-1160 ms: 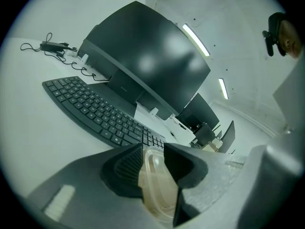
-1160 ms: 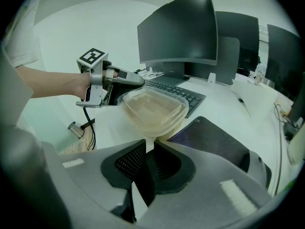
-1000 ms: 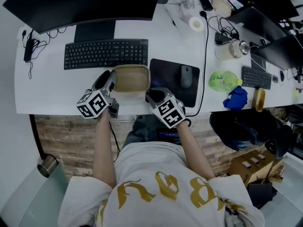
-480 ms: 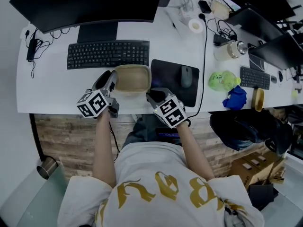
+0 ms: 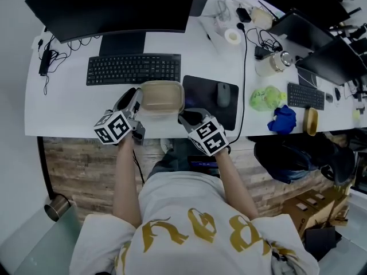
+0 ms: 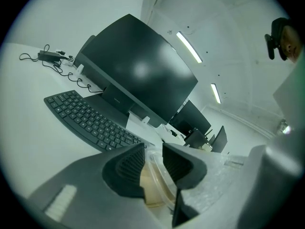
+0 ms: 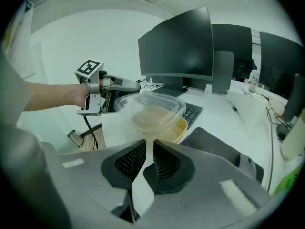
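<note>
- On the left of the white desk (image 5: 63, 105), a black keyboard (image 5: 133, 69) below a dark monitor (image 5: 114, 7), both well clear of the tools.
- Next, the left gripper (image 5: 136, 98): jaws drawn in to a narrow gap and pinched on the left rim of the food container (image 5: 162, 96), with clear lid edge and tan wall both caught between the pads.
- In the middle, at the desk's front edge between keyboard and mouse pad (image 5: 209, 99), the container itself. Its clear lid (image 7: 150, 104) sits tilted above the tan base; whether the base rests on the desk or hangs just off it cannot be told.
- Then the right gripper (image 5: 184, 118): jaws almost together, nipping a thin pale flange at the container's near right corner; lid or base, hard to tell.
- For a clean hold: match the height of both sides, squeeze only as hard as thin plastic allows, and move the two tools as one to avoid twisting the rim.
- On the right, mind the mouse (image 5: 222, 94) just beside the container.
</note>
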Action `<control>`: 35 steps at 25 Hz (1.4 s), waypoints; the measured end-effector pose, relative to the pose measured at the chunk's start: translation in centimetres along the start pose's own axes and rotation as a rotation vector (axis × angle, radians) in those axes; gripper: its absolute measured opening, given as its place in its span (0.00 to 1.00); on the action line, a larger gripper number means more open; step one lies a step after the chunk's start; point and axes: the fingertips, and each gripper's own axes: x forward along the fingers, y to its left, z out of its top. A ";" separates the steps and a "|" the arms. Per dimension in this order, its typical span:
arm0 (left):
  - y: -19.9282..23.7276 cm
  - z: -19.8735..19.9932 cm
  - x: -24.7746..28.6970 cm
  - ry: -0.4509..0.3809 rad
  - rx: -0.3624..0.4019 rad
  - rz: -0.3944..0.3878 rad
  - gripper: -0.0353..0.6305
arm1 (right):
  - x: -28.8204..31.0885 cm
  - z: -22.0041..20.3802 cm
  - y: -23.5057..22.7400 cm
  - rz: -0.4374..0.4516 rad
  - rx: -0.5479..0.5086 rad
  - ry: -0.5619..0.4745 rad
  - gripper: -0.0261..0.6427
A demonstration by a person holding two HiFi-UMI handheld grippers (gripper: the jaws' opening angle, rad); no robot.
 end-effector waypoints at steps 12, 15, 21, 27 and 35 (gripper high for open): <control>-2.1 1.0 -1.7 -0.033 0.004 -0.035 0.21 | -3.1 2.0 0.6 -0.009 -0.012 -0.104 0.15; -2.8 1.5 -2.1 -0.042 0.011 -0.041 0.21 | -3.6 2.4 0.6 -0.021 -0.023 -0.113 0.15; -3.8 2.7 -2.6 -0.061 0.036 -0.043 0.21 | -4.3 3.7 0.3 -0.054 -0.072 -0.122 0.15; -4.7 4.0 -3.2 -0.086 0.068 -0.051 0.20 | -5.4 5.0 0.5 -0.071 -0.088 -0.145 0.15; -5.9 4.3 -3.0 -0.095 0.081 -0.067 0.20 | -6.2 4.9 0.6 -0.082 -0.080 -0.153 0.15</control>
